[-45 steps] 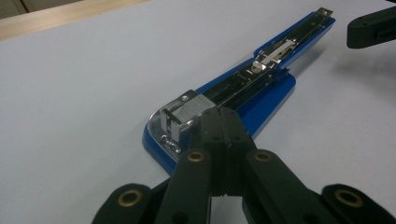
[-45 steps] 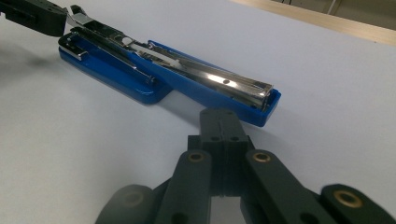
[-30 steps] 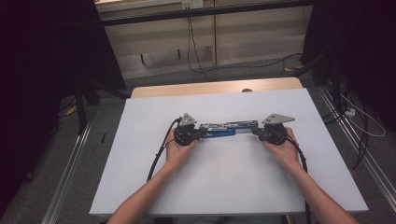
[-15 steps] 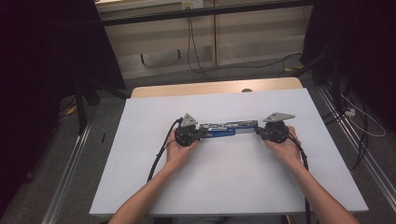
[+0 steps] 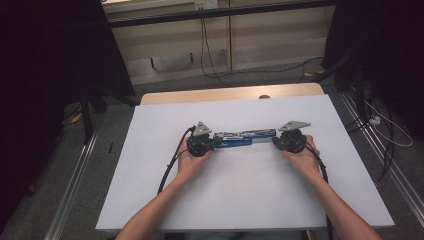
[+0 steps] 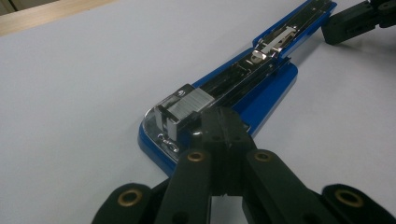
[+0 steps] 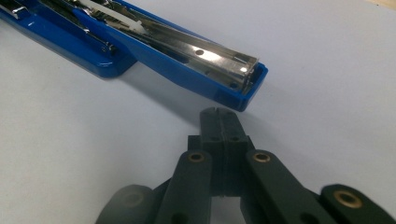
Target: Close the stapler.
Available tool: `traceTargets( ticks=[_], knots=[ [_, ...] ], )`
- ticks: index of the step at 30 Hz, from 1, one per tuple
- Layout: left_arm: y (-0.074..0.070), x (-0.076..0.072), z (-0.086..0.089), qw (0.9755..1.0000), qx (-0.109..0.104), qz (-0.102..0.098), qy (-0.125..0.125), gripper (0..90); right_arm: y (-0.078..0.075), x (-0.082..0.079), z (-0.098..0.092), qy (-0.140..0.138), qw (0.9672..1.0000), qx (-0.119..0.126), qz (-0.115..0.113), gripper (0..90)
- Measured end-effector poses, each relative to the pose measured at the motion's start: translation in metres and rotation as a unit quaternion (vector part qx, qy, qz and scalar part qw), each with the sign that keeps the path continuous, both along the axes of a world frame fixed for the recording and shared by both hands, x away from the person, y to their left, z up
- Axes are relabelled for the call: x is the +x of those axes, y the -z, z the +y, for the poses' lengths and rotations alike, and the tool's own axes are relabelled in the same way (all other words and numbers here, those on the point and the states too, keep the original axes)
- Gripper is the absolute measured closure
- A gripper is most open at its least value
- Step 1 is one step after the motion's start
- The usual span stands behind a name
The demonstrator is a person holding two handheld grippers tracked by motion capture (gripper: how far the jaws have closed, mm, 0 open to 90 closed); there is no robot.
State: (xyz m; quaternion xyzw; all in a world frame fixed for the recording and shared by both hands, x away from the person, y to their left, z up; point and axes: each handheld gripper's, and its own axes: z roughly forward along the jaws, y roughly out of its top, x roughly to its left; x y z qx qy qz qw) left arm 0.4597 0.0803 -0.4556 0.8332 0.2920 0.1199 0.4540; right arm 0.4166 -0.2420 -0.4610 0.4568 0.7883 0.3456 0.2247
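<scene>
A blue stapler (image 5: 244,138) lies swung open flat on the white table top (image 5: 240,195), its metal staple channel facing up. My left gripper (image 5: 217,143) is shut, and its tips (image 6: 220,116) rest at the stapler's (image 6: 252,84) near end, beside the steel staple head. My right gripper (image 5: 274,141) is shut too. Its tips (image 7: 219,114) stop just short of the other blue end of the stapler (image 7: 187,51), with a small gap of table between. Nothing sits between either pair of jaws. The right gripper's tips (image 6: 348,21) also appear far off in the left gripper view.
A strip of wooden table (image 5: 230,94) runs along the back edge of the white sheet. A black cable (image 5: 170,167) trails from the left gripper across the table. More cables (image 5: 385,135) lie on the floor to the right, and dark curtains hang at both sides.
</scene>
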Motion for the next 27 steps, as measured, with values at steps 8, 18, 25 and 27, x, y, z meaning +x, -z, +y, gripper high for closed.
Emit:
traceTargets(
  ticks=[8,18,25,27],
  knots=[
    [-0.0011,0.0001,0.0005,1.0,0.002,0.007,-0.004,90.0,0.0006,0.0029,0.0011,-0.001,1.0,0.0,-0.003,90.0],
    [-0.0012,0.0002,0.0006,1.0,0.003,0.006,-0.002,90.0,0.0004,0.0036,0.0001,-0.001,1.0,0.004,-0.001,90.0],
    [-0.0013,0.0001,0.0005,1.0,0.004,0.005,-0.002,90.0,0.0,0.0039,0.0003,0.001,1.0,0.005,-0.005,90.0],
    [-0.0015,0.0001,0.0006,1.0,0.006,0.002,-0.002,90.0,0.0,0.0038,0.0004,0.0,1.0,0.005,-0.006,90.0]
  ],
)
